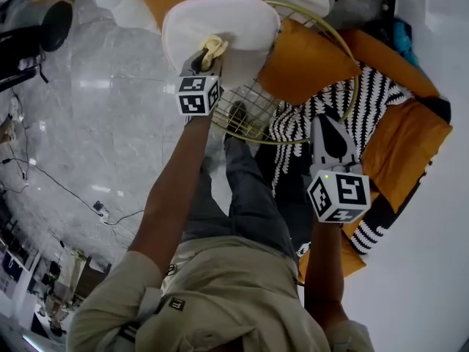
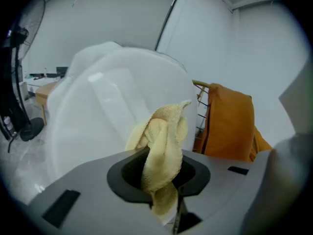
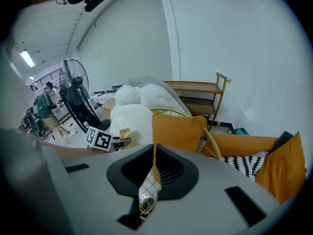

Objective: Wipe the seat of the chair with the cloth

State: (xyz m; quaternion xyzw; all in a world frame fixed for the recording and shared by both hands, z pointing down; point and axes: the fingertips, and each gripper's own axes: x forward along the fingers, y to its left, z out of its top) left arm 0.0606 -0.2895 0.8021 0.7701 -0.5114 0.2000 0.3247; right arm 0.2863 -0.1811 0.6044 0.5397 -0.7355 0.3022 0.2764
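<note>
The person's beige-shirted shoulders (image 1: 220, 299) fill the bottom of the head view, and both forearms reach away from them.

**Current state**
- The left gripper (image 1: 207, 56) sits at the near edge of the white, smooth, rounded chair seat (image 1: 227, 20).
- Its fingers (image 2: 124, 173) are clamped on a bunched pale yellow terry cloth (image 2: 164, 141).
- The free wad of the cloth stands out ahead of the fingers and appears to rest against the seat's near edge.
- The right gripper (image 1: 327, 123) hangs well to the right of the seat. Its fingers (image 3: 127, 173) are closed to a thin slit and hold nothing.
- A gold wire basket frame (image 1: 253, 105) lies just beside the seat on its near side. An orange square cushion (image 1: 308, 61) lies just to the seat's right.

**Step in hand: wiping**
1. Lead with the wad. Tilt the left gripper so only cloth meets the seat, never the hard finger ends, which would likely scuff the glossy surface.
2. Maintain the clamp. Only a narrow neck of cloth is pinched, so a strong drag could pull it free; press lightly.
3. Stroke from the seat's near edge toward its far edge in overlapping passes that follow the curve.
4. Keep the strokes on the seat, clear of the wire frame, where terry loops could snag.
5. Hold the right gripper away from the seat unless the seat shifts.
</note>
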